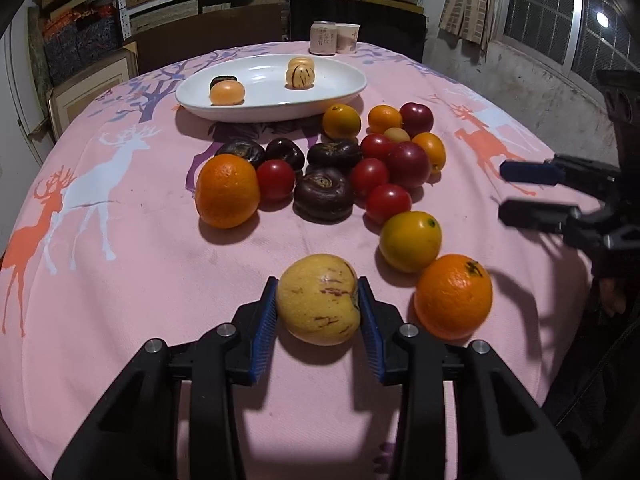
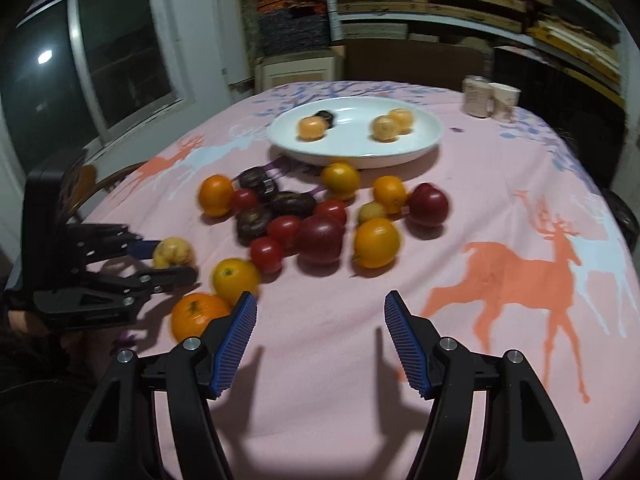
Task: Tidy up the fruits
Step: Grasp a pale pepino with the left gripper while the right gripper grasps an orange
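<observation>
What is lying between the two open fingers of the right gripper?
Nothing: in the right wrist view only bare pink tablecloth shows between the open fingers of the right gripper; the nearest orange lies outside them.

left wrist: near, angled down at table (image 1: 120,280) | right wrist: same | shared: fruit pile, white plate (image 1: 340,92)

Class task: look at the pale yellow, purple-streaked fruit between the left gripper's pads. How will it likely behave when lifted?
The yellow streaked fruit is rounded and smooth-skinned, so it may slip or rotate. The left gripper touches it only at its two sides. It looks firm, probably keeping its shape. If released, it would likely roll on the tablecloth.
</observation>
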The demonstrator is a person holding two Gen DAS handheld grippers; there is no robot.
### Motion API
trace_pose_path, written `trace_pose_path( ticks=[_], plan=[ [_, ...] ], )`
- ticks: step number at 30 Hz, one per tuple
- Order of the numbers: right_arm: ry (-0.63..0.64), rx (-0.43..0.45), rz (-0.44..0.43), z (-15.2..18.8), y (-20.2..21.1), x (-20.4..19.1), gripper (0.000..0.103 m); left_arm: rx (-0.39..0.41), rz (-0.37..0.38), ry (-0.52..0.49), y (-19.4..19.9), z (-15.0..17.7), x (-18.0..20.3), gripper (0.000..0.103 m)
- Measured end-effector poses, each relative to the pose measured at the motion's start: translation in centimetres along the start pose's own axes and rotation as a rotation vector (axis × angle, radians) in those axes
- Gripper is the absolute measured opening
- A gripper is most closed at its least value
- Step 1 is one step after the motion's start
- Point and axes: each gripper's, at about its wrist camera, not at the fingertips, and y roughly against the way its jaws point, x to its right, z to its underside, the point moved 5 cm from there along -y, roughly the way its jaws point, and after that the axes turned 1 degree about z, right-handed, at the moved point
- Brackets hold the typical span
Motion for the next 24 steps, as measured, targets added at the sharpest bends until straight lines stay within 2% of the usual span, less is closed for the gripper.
trace_pose_path(
  ticks=[4, 7, 11, 16, 18, 24],
  plan=[
    [0.089, -0.030, -0.128, 0.5, -0.4, -3.4, 0.067, 0.016, -0.011, 0.043, 0.9, 0.2, -1.2, 0.038],
    [0.152, -0.048, -0.171, 0.8, -0.7, -5.5, 0.067, 0.026, -0.014, 0.062, 1.5, 0.1, -1.8, 0.038],
    [0.190, -0.065, -0.149, 1.0, -1.6, -6.8, 0.062, 0.029, -0.012, 0.056, 1.7, 0.1, -1.6, 0.038],
    [0.174, -0.110, -0.142, 1.3, -3.3, -7.1, 0.055, 0.022, -0.012, 0.062, 1.4, 0.3, -1.6, 0.038],
    [0.160, -0.121, -0.159, 1.4, -3.5, -7.0, 0.046, 0.019, -0.012, 0.066, 1.2, 0.4, -1.7, 0.038],
    [0.148, -0.110, -0.159, 1.6, -3.3, -6.8, 0.046, 0.018, -0.008, 0.071, 1.1, 0.6, -1.7, 0.038]
  ],
)
